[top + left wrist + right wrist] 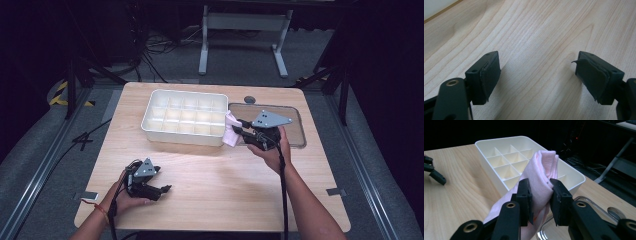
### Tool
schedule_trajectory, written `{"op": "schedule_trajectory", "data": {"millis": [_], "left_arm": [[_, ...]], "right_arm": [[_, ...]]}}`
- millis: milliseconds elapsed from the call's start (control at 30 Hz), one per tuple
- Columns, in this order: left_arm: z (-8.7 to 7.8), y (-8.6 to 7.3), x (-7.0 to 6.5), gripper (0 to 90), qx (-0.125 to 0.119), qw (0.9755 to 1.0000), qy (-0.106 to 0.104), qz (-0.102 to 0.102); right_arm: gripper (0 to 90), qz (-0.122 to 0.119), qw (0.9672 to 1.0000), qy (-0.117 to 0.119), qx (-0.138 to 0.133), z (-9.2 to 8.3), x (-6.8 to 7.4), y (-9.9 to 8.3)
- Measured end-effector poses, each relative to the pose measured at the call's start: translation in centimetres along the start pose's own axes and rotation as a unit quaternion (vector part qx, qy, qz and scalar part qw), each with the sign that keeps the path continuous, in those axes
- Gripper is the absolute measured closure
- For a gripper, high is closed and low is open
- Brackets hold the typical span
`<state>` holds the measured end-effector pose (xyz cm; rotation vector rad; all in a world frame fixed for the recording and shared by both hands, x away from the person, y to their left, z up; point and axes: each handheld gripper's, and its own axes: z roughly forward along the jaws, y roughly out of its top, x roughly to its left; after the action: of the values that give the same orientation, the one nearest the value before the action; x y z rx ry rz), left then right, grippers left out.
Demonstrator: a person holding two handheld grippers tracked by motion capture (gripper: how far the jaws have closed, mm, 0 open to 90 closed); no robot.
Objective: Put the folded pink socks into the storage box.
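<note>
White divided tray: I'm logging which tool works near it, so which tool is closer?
Right. The right tool, shut on a pink cloth, is beside the white divided tray's right end. The left tool sits open over bare table nearer the person.

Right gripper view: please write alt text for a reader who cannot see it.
The right gripper pinches a folded pink cloth between its two black jaws, holding it beside the near wall of a white divided tray whose visible compartments look empty. The tray sits on a light wooden table, with the left gripper at the far left edge.
</note>
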<state>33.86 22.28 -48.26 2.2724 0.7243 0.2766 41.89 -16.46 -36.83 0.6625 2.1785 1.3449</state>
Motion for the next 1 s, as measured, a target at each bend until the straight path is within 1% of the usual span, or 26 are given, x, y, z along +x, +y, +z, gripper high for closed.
{"op": "schedule_trajectory", "data": {"millis": [67, 167, 400, 600, 800, 900, 967, 1000], "left_arm": [[0.0, 0.0, 0.0, 20.3, 0.0, 1.0, 0.0, 0.0], [0.0, 0.0, 0.0, 20.3, 0.0, 1.0, 0.0, 0.0], [0.0, 0.0, 0.0, 20.3, 0.0, 1.0, 0.0, 0.0], [0.0, 0.0, 0.0, 20.3, 0.0, 1.0, 0.0, 0.0], [0.0, 0.0, 0.0, 20.3, 0.001, 1.0, 0.0, 0.001], [-0.1, 0.0, 0.0, 20.3, 0.002, 1.0, 0.0, 0.0], [-0.1, 0.0, 0.0, 20.3, 0.001, 1.0, -0.001, 0.003], [-0.1, -0.1, 0.0, 20.2, 0.002, 1.0, -0.001, 0.001]], "right_arm": [[71.7, 0.003, 1.0, -0.002, -0.001, 0.4, -0.2, 0.2], [71.7, -0.006, 0.9999, -0.007, 0.004, 1.1, -0.3, 0.5], [71.7, -0.019, 0.9996, -0.021, 0.01, 2.7, -0.3, 1.3], [71.7, -0.028, 0.9986, -0.036, 0.026, 4.2, -0.4, 1.6], [71.7, -0.051, 0.9966, -0.044, 0.047, 6.1, -0.1, 1.8], [71.7, -0.054, 0.9961, -0.043, 0.054, 6.8, 0.0, 1.8], [71.7, -0.06, 0.995, -0.051, 0.061, 7.2, 0.0, 1.8], [71.6, -0.058, 0.9948, -0.051, 0.066, 7.5, -0.1, 1.7]]}}
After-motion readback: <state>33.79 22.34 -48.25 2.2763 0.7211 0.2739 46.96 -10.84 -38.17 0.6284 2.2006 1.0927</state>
